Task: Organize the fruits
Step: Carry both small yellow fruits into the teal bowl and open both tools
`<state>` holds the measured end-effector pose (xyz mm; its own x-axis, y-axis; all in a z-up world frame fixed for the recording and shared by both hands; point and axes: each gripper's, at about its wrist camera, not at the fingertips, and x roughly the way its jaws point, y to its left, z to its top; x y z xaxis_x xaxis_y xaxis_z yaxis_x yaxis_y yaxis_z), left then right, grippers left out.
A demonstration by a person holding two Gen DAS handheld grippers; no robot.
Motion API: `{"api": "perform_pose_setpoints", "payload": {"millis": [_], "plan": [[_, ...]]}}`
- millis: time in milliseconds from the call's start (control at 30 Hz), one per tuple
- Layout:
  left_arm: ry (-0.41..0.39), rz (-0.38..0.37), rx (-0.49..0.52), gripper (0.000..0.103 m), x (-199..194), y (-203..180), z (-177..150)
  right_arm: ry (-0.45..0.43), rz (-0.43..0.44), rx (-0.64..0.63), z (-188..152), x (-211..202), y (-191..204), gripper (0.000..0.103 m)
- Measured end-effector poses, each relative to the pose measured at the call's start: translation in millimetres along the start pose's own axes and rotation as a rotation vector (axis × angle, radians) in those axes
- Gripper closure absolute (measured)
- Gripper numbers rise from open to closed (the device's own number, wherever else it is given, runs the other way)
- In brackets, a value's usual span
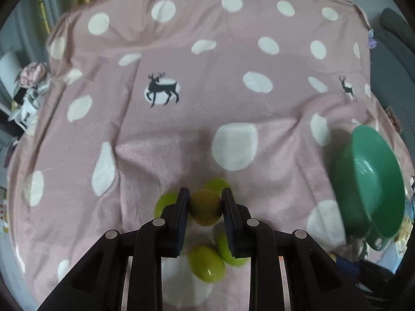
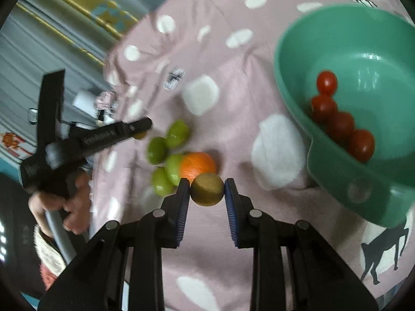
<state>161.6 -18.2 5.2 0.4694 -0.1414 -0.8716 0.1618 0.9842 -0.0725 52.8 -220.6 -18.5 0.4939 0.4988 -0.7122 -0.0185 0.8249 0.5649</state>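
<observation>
My left gripper (image 1: 205, 203) is shut on a brownish-green round fruit (image 1: 205, 210), held just above several green fruits (image 1: 206, 263) on the pink dotted cloth. My right gripper (image 2: 207, 190) is shut on a similar brownish fruit (image 2: 207, 189), near an orange (image 2: 198, 165) and several green fruits (image 2: 166, 153). A green bowl (image 2: 293, 59) to the right holds several red cherry tomatoes (image 2: 339, 123); it also shows at the right in the left wrist view (image 1: 345, 181). The left gripper's body (image 2: 103, 140) shows at the left of the right wrist view.
The pink cloth with white dots and deer prints (image 1: 207, 64) covers the surface and drops off at its edges. Clutter (image 1: 28, 90) lies beyond the left edge. A grey chair (image 1: 394, 39) stands at the far right.
</observation>
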Motion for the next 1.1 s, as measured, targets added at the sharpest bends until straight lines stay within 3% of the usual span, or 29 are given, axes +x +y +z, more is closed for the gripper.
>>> {"api": "perform_pose_setpoints", "payload": {"millis": [133,300,433,567,867,1100], "plan": [[-0.038,-0.102,0.050,0.078,-28.8,-25.2,-7.5,-0.074,0.009,0.004,3.1,-34.2,-0.6,0.075],[-0.083,-0.223,0.157,0.078,-50.3,-85.0,-16.5,-0.158,-0.014,0.069,11.2,-78.6,-32.3,0.075],[-0.112,-0.246,0.208,0.078,-41.4,-129.7,-16.1,-0.216,-0.067,0.106,19.5,-116.2,-63.6,0.075],[-0.054,-0.298,0.242,0.078,-14.9,-172.1,-15.0,-0.256,-0.101,0.123,24.4,-138.6,-87.9,0.075],[-0.006,-0.335,0.294,0.078,3.4,-220.4,-17.6,-0.226,-0.068,0.163,32.7,-132.3,-121.3,0.075],[-0.011,-0.293,0.319,0.078,5.9,-226.1,-22.3,-0.206,-0.098,0.163,35.8,-128.4,-122.3,0.075]]}}
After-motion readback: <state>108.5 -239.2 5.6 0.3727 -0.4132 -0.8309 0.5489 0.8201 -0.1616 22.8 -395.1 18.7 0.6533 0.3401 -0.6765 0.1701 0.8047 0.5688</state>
